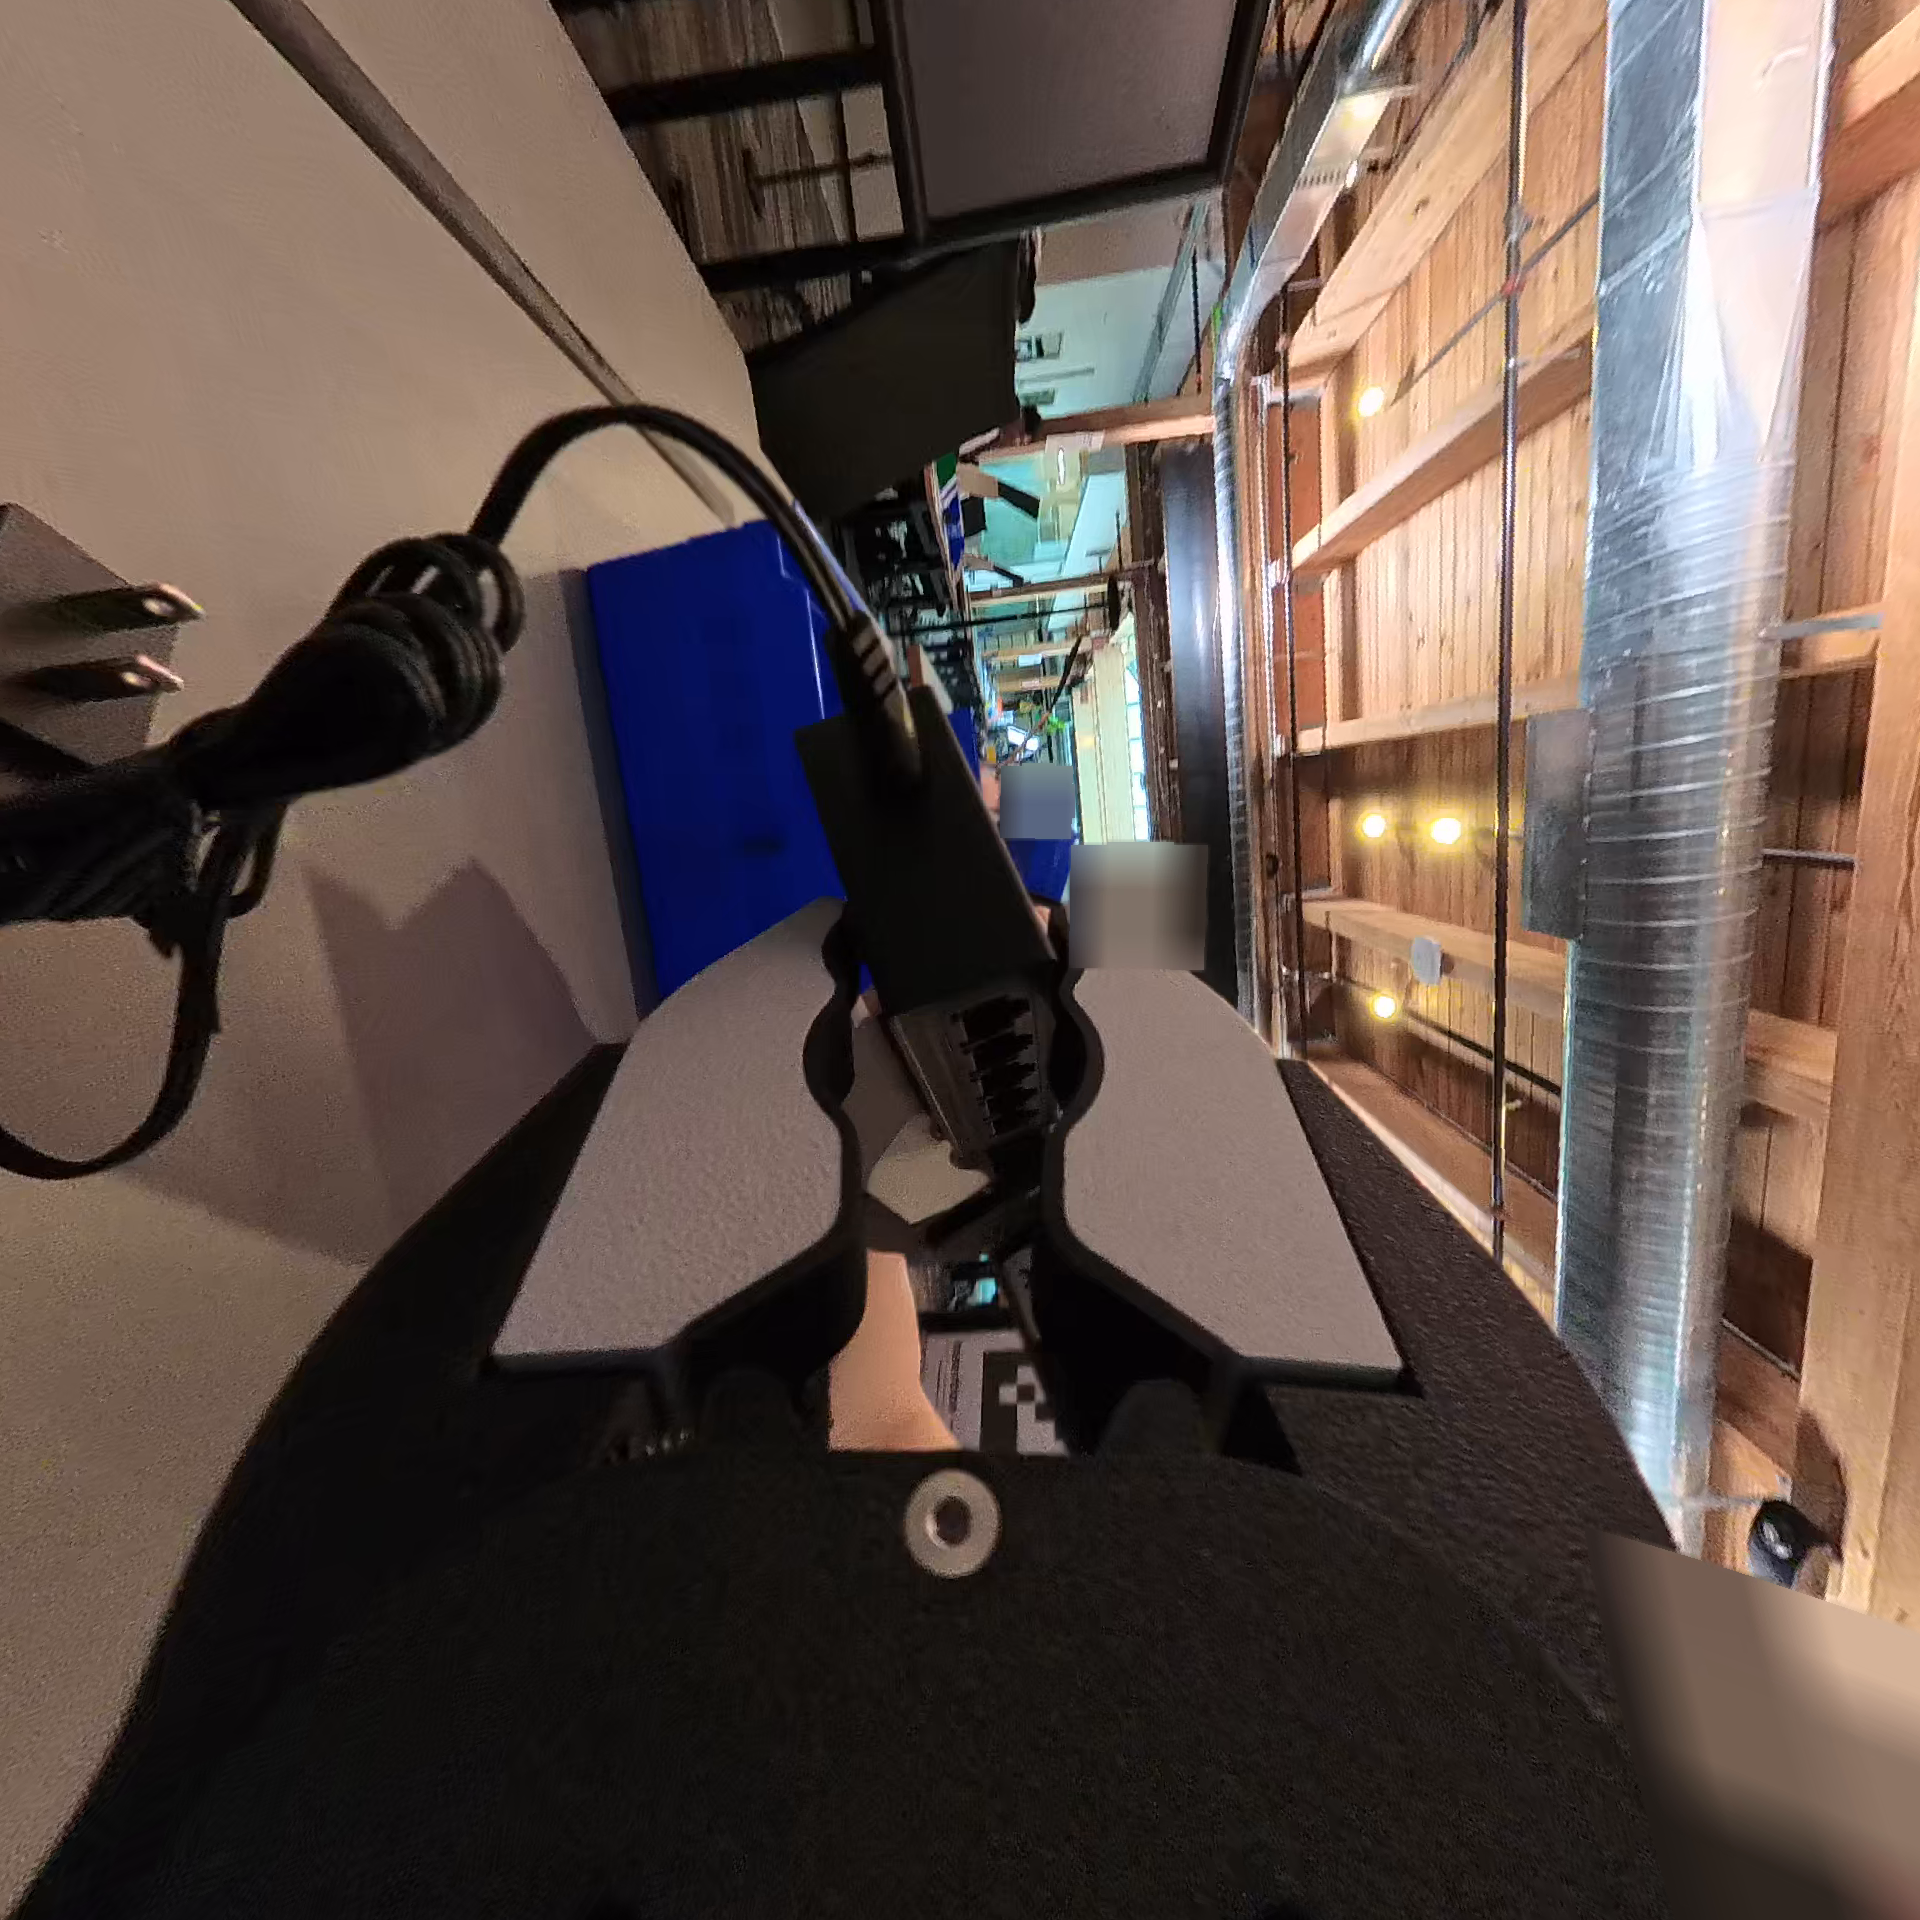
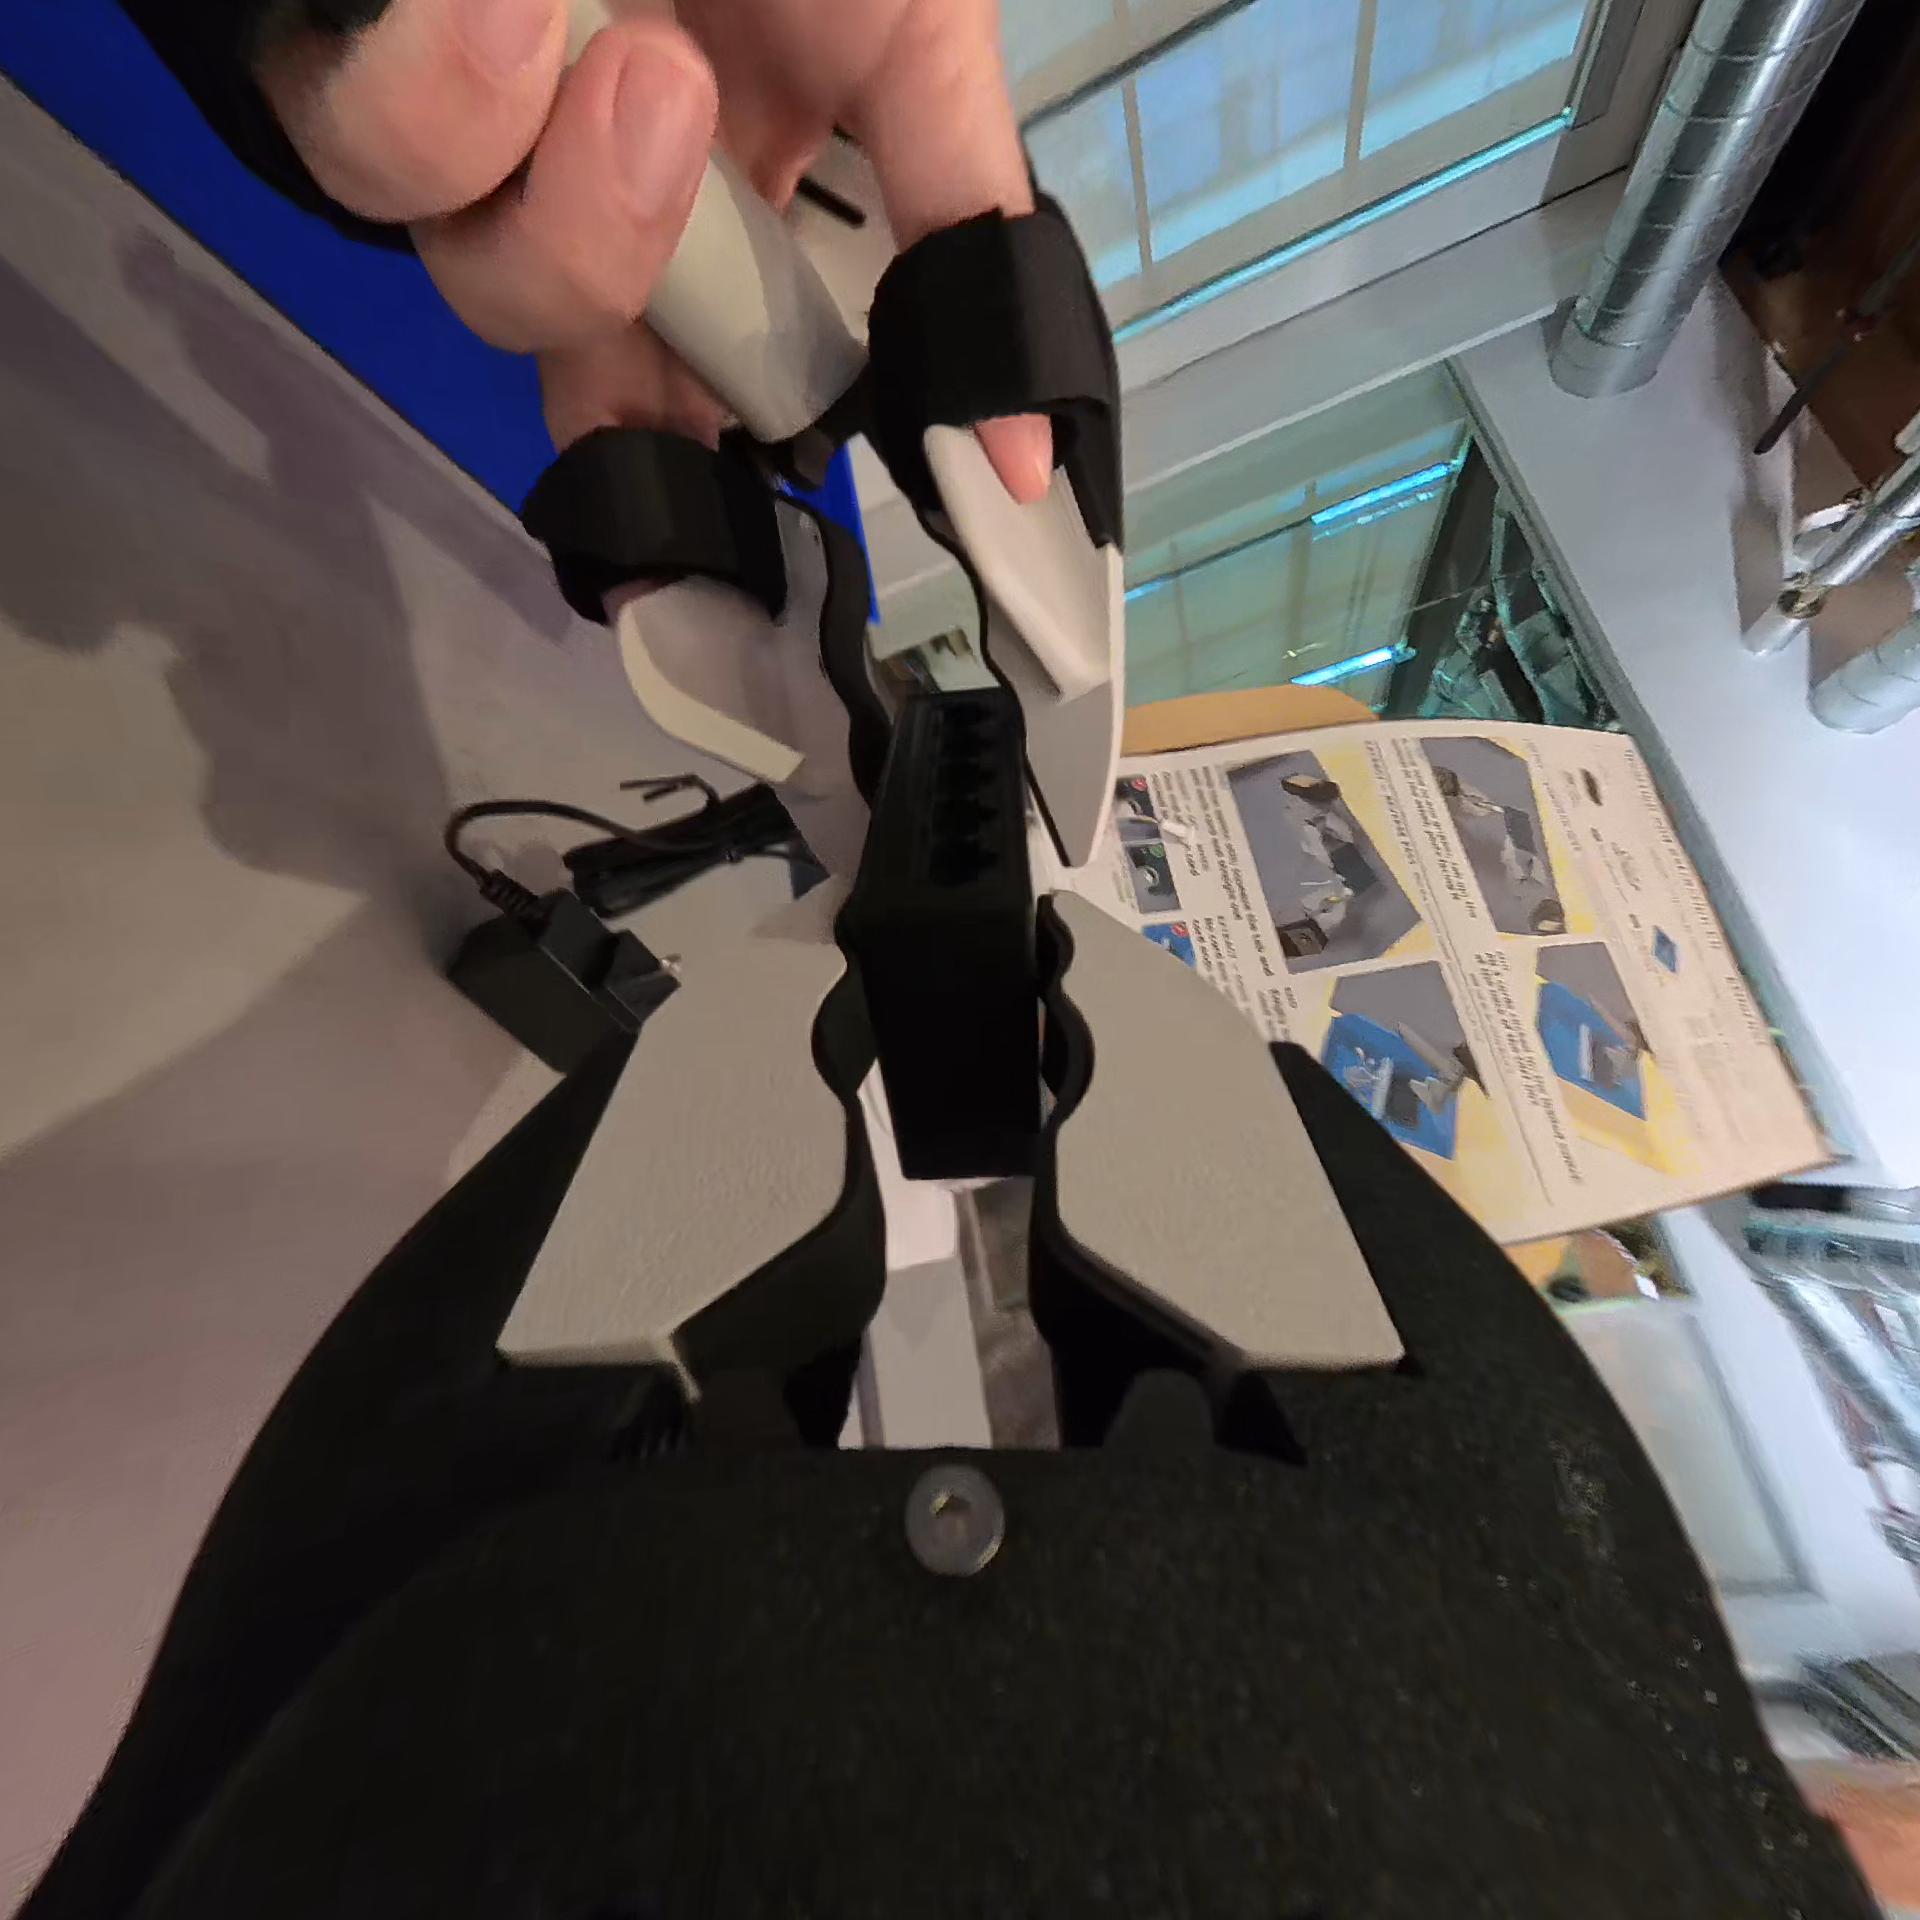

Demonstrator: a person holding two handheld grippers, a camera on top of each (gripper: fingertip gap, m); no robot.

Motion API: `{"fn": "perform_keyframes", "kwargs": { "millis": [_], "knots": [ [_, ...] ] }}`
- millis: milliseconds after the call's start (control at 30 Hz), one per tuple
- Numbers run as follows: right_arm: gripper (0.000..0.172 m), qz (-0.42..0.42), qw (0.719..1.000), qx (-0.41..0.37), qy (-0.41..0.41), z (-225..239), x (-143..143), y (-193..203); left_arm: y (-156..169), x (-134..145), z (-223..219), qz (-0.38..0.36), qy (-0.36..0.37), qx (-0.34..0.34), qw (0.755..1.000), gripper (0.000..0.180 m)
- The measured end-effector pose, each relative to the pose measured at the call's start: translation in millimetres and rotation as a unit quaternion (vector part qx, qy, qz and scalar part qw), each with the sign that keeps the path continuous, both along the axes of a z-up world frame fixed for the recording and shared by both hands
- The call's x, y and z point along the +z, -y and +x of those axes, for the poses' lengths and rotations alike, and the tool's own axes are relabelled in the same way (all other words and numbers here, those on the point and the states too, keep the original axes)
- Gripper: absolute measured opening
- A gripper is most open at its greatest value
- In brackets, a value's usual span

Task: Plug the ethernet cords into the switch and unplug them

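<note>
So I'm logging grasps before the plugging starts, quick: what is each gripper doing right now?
Left gripper: closed on the port end of the black switch.
Right gripper: closed on the same switch's other end.

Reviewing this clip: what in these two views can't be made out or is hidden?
- Ethernet cords: none visible in either view.
- Switch ports: dark and blurred in the right wrist view; partly covered by the fingers in the left wrist view.
- Bundled black power cable: cut by the left edge.
- Printed sheet: pictures too small to make out.
</note>
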State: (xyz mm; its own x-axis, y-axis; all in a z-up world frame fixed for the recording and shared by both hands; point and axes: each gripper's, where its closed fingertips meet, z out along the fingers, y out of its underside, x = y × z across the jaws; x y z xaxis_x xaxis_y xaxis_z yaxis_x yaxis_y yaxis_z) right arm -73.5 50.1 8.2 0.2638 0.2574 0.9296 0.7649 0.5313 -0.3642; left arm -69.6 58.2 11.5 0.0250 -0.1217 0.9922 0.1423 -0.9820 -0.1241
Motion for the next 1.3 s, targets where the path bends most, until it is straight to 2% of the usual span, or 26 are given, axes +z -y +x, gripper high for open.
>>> {"fn": "perform_keyframes", "kwargs": {
  "millis": [67, 167, 467, 667, 833, 1000, 1167, 1300],
  "knots": [
    [0.028, 0.021, 0.999, -0.029, 0.022, 0, -2, -4, -4, -1, -2, -0.003, 0.003, 0.021, 1.0, 0.032],
    [0.04, 0.037, 0.997, -0.065, 0.025, 1, 2, -10, -9, -2, -7, -0.003, 0.004, 0.038, 0.999, 0.031],
    [0.042, 0.041, 0.997, -0.037, 0.063, -12, -9, -3, -1, -2, -7, -0.009, 0.004, 0.021, 1.0, 0.028],
    [0.029, 0.091, 0.99, -0.06, 0.094, -8, -5, -5, 0, -4, -9, -0.017, 0.001, 0.02, 1.0, 0.028],
    [0.03, 0.125, 0.986, -0.059, 0.09, -11, -2, -2, 0, -3, -10, -0.015, -0.006, 0.021, 1.0, 0.028],
    [0.029, 0.08, 0.994, -0.047, 0.058, -11, -2, 0, 2, -2, -8, -0.002, -0.004, 0.003, 1.0, 0.031],
    [0.029, 0.05, 0.998, -0.028, 0.025, -10, 1, 4, 5, 5, -11, 0.044, -0.014, -0.021, 0.999, 0.045],
    [0.029, 0.011, 1.0, -0.017, -0.013, -7, 2, 4, 10, 11, -23, 0.091, -0.041, -0.042, 0.994, 0.047]
  ]
}}
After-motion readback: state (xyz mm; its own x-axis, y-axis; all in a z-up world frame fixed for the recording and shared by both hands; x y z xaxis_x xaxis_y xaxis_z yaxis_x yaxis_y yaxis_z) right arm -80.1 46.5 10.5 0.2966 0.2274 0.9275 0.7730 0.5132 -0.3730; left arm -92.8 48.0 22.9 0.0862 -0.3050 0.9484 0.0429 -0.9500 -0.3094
